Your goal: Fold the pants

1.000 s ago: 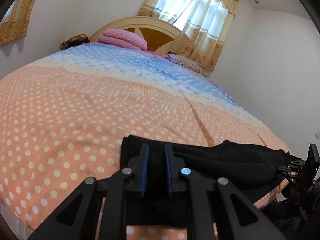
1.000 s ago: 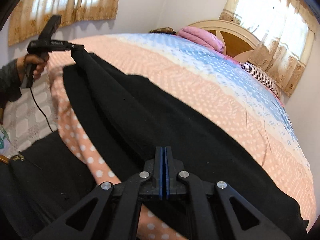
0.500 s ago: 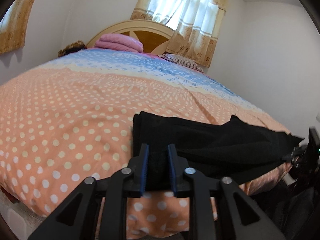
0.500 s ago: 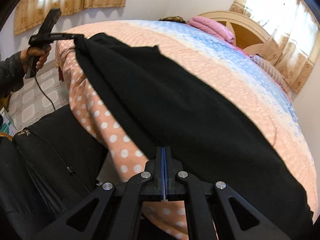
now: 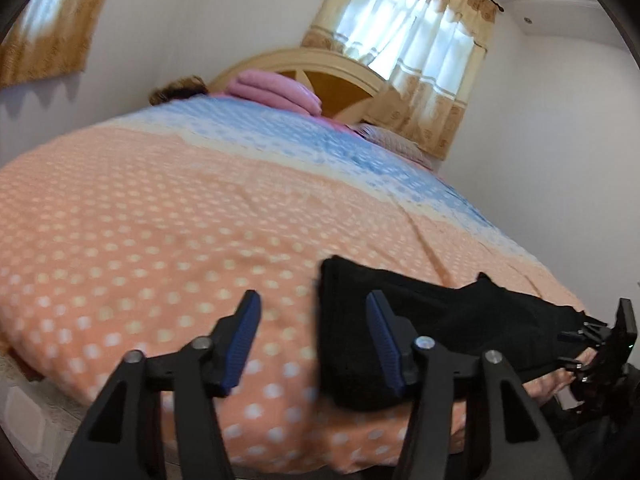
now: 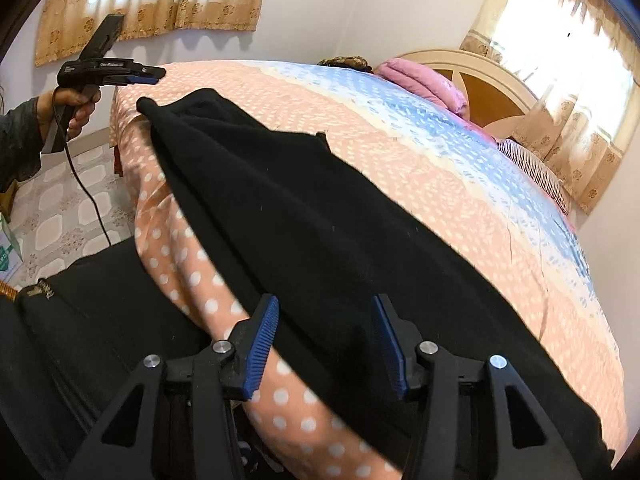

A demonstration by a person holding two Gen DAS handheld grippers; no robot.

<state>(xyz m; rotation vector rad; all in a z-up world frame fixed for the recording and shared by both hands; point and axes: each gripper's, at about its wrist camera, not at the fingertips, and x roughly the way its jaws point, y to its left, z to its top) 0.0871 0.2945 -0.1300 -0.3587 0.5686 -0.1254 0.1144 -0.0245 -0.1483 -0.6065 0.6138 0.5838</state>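
Left wrist view: left tool (image 5: 312,340) just opening, pants (image 5: 440,320) released, lying along the bed (image 5: 160,220) edge. Right wrist view: right tool (image 6: 326,342) just opening, straddling cloth, not pinching. Looking soft, limp, light; best gripping corners or waistband.

Daylight poured through the curtained window (image 5: 412,40) in my upper frame, blowing it out. My fisheye views bent at dark corners; the bedspread (image 5: 160,240) was motion-blurred.
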